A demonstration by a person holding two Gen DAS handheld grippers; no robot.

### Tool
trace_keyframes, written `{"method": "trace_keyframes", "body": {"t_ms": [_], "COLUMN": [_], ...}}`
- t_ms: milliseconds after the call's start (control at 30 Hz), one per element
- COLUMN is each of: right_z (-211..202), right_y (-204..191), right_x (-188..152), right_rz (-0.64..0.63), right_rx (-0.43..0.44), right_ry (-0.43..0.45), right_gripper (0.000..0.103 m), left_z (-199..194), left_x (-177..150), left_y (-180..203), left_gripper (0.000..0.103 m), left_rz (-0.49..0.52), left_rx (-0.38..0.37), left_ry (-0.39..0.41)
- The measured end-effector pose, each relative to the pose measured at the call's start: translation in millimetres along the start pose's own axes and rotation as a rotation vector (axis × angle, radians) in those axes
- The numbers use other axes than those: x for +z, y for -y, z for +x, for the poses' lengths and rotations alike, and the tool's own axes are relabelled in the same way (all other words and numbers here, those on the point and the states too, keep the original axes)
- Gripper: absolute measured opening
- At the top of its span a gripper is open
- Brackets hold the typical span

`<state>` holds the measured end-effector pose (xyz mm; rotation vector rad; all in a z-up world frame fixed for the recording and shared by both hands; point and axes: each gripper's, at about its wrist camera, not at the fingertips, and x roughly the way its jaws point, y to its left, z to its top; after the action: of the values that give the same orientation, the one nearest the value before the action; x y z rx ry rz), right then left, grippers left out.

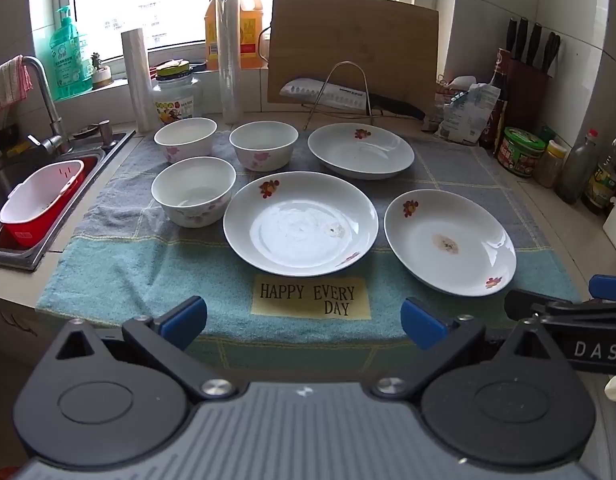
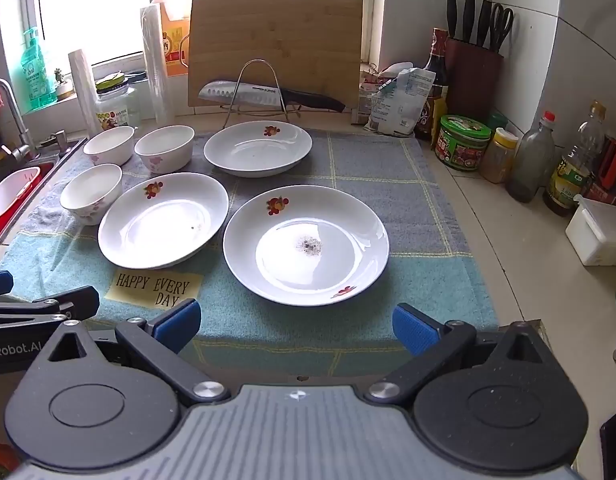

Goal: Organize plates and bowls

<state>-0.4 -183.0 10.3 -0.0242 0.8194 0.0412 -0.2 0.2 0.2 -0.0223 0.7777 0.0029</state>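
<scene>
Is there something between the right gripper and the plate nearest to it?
Nothing visible. Only bare towel lies between the open right gripper and the nearest plate; the other dishes sit further left and back.

the left tongs (image 1: pixel 303 324) tilt forward and downward, their blue-padded fingers (image 1: pixel 183 320) spread wide with nothing between them. the right tongs (image 2: pixel 297 326) tilt down at much the same slant, fingers (image 2: pixel 414 330) equally wide apart and empty. the two sit side by side at about the same height, close together, each one's outer finger showing at the edge of the other's view.
</scene>
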Motion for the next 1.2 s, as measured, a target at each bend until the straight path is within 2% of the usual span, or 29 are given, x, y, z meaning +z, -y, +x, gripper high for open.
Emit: {"method": "trace_keyframes", "body": {"t_ms": [1200], "right_z": [2.7], "right_y": [1.6], "right_x": [3.3], "right_rz": [0.005], "right_rx": [-0.01], "right_ry": [0.005], "right_gripper": [0.103], "left_z": [0.9], "left_x": [2.9], "left_y": [1.4], "left_gripper": [0.102], "left_rz": [-0.003], "left_rx": [-0.004], "left_ry": [0.003]}}
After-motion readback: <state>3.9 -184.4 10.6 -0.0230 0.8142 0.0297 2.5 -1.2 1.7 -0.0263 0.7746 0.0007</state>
